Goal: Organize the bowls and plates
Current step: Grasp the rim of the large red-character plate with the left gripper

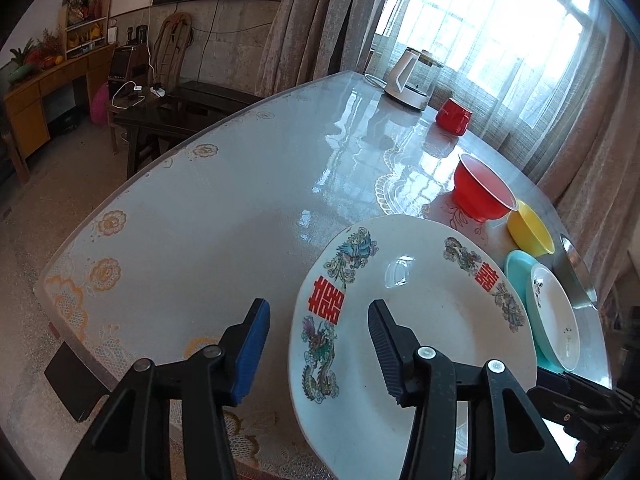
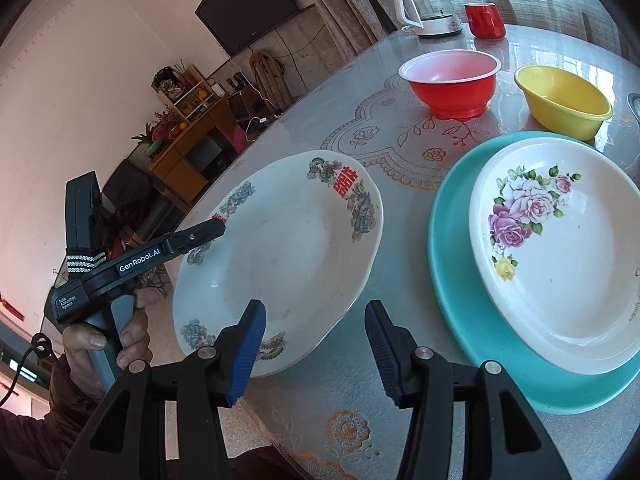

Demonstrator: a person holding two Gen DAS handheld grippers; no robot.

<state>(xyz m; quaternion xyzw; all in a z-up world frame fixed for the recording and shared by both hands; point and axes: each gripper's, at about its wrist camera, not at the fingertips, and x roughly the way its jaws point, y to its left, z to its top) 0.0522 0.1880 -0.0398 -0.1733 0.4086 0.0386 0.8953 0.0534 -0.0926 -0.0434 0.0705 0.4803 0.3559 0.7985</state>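
A white plate with dragons and red characters (image 1: 420,320) lies near the table's front. My left gripper (image 1: 320,340) is open and straddles that plate's left rim, one finger over the plate and one outside it, with the pads apart from the rim. In the right wrist view the left gripper's finger (image 2: 200,236) reaches over the dragon plate (image 2: 288,248) from the left. My right gripper (image 2: 316,332) is open at the plate's near edge, with no pad on it. To the right, a white rose plate (image 2: 560,248) rests on a teal plate (image 2: 452,280). A red bowl (image 2: 450,80) and a yellow bowl (image 2: 560,98) stand behind.
A white kettle (image 2: 428,12) and a red mug (image 2: 484,20) stand at the far end of the glossy table (image 1: 200,220). A metal utensil (image 1: 576,272) lies by the right edge. The table's left edge drops to the floor. A hand (image 2: 132,340) holds the left gripper.
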